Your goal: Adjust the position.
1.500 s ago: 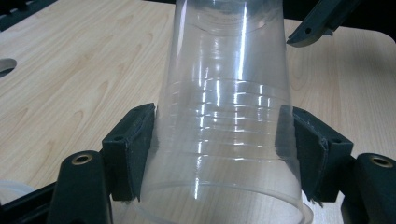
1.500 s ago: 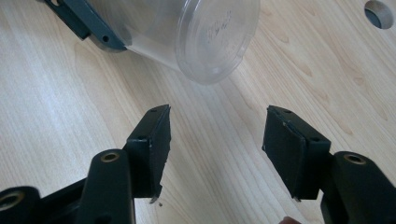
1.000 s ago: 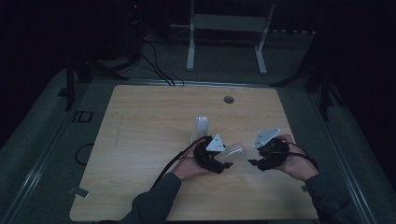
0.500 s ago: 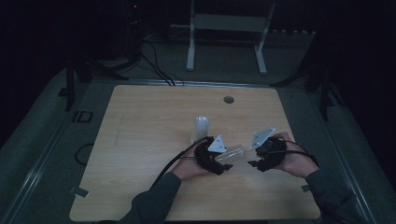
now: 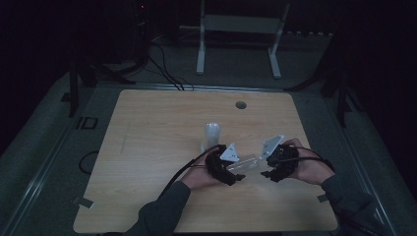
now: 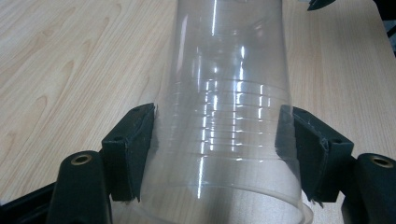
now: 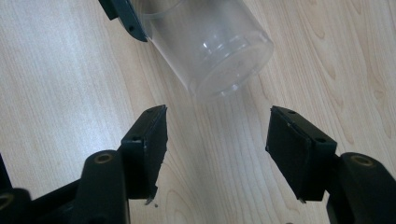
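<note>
Obs., landmark = clear plastic cup (image 6: 229, 116) in L gripper.

Count: 2 grippers, 2 clear cups (cup stack poss., cannot tell), 1 wooden surface (image 5: 157, 123), 1 round hole (image 5: 240, 104) in surface.

L gripper (image 5: 235, 173): fingers (image 6: 130, 149) are pinching the clear plastic cup, one pad on each side of its wall near the rim end. Cup is lying roughly sideways, raised off the surface, closed base pointing toward the R gripper. Ribbed rings showing on the wall between the two pads. Rim is sitting at the near end of the left gripper view, just past the pads.

R gripper (image 7: 217, 140): fingers are spread wide, nothing between them. It is hovering just beside the cup's base end; the base (image 7: 224, 70) is showing close ahead of the fingers, apart from both pads, not touching. In the high view the R gripper (image 5: 269, 173) is sitting right of the held cup, near it, w/ a hand wrapped round each tool.

2nd cup (image 5: 212, 135): standing upright on the surface beyond the held cup, near it, on the far side from the person. Whether mouth up or down, cannot tell (dim).

Hole is lying well beyond the held cup, toward the far edge of the surface.
</note>
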